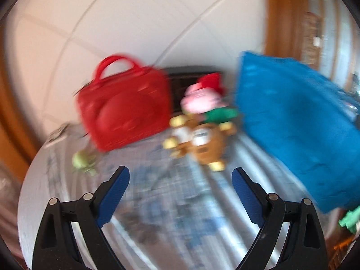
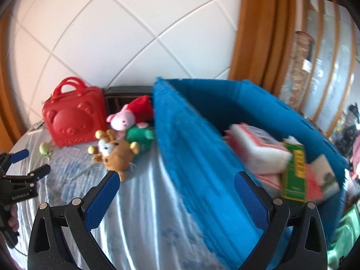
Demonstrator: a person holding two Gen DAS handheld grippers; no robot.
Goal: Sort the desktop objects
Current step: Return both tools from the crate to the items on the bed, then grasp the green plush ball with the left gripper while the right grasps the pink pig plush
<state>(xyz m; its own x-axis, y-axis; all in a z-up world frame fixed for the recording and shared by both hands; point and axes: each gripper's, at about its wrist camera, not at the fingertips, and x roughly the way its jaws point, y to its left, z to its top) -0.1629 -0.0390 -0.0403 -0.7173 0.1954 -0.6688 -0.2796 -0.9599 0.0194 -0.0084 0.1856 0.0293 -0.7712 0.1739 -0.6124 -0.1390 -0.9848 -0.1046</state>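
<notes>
right wrist | brown plush toy [image 2: 117, 155] lying, feet toward camera | both tongs spread, empty

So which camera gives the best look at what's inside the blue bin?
The right wrist view: the blue bin is open towards it, showing boxes and packets. The left wrist view shows only its blurred outer wall.

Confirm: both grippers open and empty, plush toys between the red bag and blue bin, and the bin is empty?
Not quite. The blue bin is not empty: the right wrist view shows boxes inside. The rest stands.
</notes>
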